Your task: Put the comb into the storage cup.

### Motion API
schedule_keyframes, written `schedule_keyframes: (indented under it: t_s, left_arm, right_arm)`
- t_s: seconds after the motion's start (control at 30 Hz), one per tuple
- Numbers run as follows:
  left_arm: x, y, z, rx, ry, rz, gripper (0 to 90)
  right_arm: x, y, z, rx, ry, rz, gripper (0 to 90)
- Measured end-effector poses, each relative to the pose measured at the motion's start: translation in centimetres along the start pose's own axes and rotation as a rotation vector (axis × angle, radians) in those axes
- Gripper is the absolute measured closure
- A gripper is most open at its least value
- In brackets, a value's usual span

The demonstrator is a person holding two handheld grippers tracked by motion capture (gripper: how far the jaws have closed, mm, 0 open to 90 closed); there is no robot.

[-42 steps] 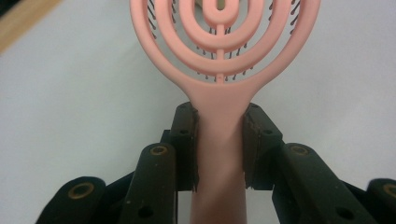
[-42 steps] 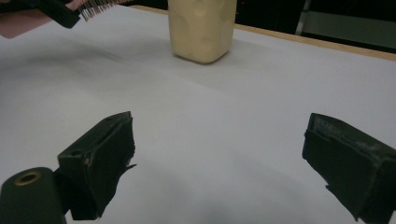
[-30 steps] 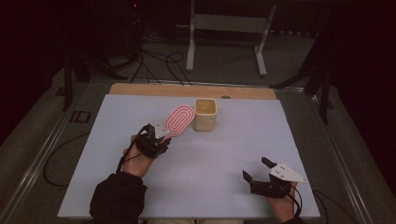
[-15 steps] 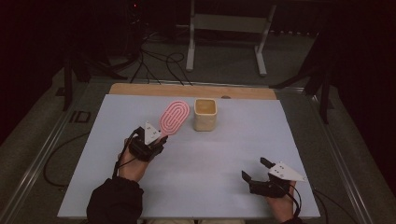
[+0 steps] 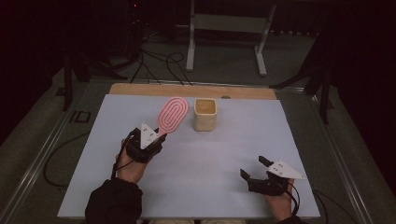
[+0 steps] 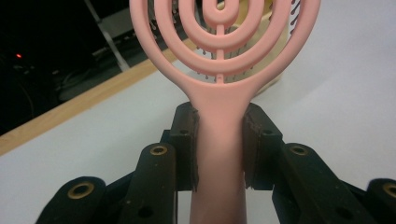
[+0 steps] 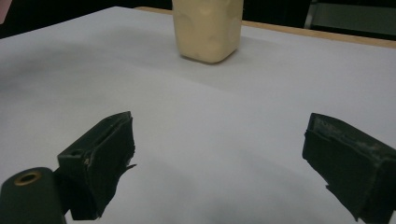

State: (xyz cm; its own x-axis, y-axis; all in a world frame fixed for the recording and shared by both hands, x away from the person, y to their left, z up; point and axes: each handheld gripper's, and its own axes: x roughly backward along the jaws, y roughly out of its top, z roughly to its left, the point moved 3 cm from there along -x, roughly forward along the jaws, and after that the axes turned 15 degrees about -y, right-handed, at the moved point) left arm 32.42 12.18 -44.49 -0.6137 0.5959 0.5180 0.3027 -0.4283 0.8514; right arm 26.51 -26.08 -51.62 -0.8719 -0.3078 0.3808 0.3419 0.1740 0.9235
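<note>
Gripping the pink hairbrush [image 5: 173,114] by its handle, the left gripper [image 5: 148,140] has drawn it back toward the near-left, away from the cream cup [image 5: 205,114]; brush head now hangs just left of the cup, w/ a gap. Likely a re-aim before insertion. Right gripper [image 5: 254,170] rests near-right, jaws wide, nothing between.

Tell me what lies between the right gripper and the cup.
Nothing: bare white table runs from the open right gripper to the cup, seen in the right gripper view.
</note>
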Motion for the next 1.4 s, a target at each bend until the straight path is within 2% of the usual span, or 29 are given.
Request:
schedule_keyframes:
  t_s: [0.13, 0.3, 0.5, 0.67, 0.93, 1.07, 1.23, 1.33, 1.4]
  left_arm:
    - [0.1, 0.0, -0.1, -0.002, 0.001, -0.016, 69.9]
    - [-0.2, 0.2, -0.9, -0.03, 0.02, -0.027, 69.9]
    - [-0.2, 0.4, -1.2, -0.039, 0.022, -0.036, 69.9]
    - [0.0, 0.7, -1.4, -0.045, 0.019, -0.06, 69.9]
    - [0.3, 1.1, -1.9, -0.071, 0.027, -0.084, 69.9]
    - [0.0, 1.0, -2.2, -0.08, 0.028, -0.098, 69.9]
    - [-0.3, 1.0, -2.7, -0.095, 0.027, -0.092, 69.9]
    - [-0.4, 1.0, -2.8, -0.099, 0.028, -0.092, 69.9]
    - [-0.4, 1.1, -2.9, -0.1, 0.028, -0.093, 69.8]
  right_arm:
    - [0.2, 0.1, 0.0, -0.01, -0.017, -0.008, 8.8]
    - [0.3, 0.3, -0.1, -0.039, -0.031, -0.012, 8.1]
    - [-0.1, 0.5, -0.1, -0.052, -0.02, 0.009, 7.5]
    - [-0.3, 1.0, -0.2, -0.074, 0.004, 0.021, 7.4]
    - [-0.8, 2.8, 0.2, -0.081, 0.04, 0.019, 7.5]
    - [-1.7, 3.7, 1.3, -0.044, 0.074, 0.022, 7.6]
    - [-2.2, 4.6, 2.3, -0.043, 0.106, 0.017, 7.6]
    - [-2.3, 4.8, 2.5, -0.045, 0.111, 0.016, 7.6]
    - [-2.6, 5.8, 2.9, -0.049, 0.128, 0.011, 7.6]
